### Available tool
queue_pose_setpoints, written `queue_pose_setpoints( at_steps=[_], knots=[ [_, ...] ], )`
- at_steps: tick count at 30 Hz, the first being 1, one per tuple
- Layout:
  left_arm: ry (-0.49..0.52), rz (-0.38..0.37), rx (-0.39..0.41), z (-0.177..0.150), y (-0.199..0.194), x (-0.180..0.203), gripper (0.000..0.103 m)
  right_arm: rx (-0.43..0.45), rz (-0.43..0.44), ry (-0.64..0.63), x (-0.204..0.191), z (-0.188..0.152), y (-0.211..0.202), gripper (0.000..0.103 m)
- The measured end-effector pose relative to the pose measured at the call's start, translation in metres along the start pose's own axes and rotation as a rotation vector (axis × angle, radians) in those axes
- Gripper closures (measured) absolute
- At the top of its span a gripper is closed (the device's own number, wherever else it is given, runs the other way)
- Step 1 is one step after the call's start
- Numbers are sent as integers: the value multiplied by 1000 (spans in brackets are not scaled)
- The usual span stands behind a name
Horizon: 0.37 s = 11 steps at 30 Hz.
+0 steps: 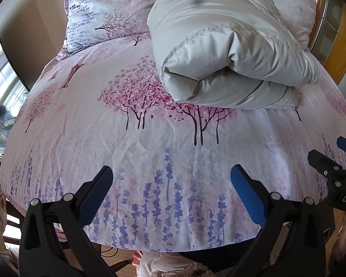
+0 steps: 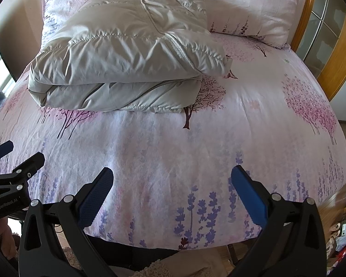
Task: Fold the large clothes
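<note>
Jacket (image 1: 221,53) lay folded at upper centre: puffy, light, slippery, best pinched at its thick lower edge. Left gripper (image 1: 170,191) and right gripper (image 2: 171,191) gaped, empty.

Folded grey puffer jacket (image 2: 126,53) lies on bed (image 2: 253,124).

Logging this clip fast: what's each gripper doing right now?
Left gripper: open, empty, above the bedsheet.
Right gripper: open, empty; folded grey jacket lies untouched ahead.
</note>
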<state>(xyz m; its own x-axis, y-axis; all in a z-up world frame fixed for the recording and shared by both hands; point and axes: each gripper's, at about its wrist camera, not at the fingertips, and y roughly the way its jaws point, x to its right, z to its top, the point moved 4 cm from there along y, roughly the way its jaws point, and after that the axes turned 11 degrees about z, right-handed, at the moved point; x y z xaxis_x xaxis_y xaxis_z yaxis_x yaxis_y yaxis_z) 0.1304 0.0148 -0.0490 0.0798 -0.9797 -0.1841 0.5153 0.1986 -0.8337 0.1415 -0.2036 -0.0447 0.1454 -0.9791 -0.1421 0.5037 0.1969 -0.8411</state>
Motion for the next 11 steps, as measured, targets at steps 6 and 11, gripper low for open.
queue_pose_setpoints(
  at_steps=[6, 11],
  knots=[
    [6, -7, -4, 1, 1, -1, 2, -4, 1, -1, 0, -1, 2, 1],
    [9, -8, -4, 1, 1, 0, 2, -6, 2, -1, 0, -2, 2, 1]
  ],
)
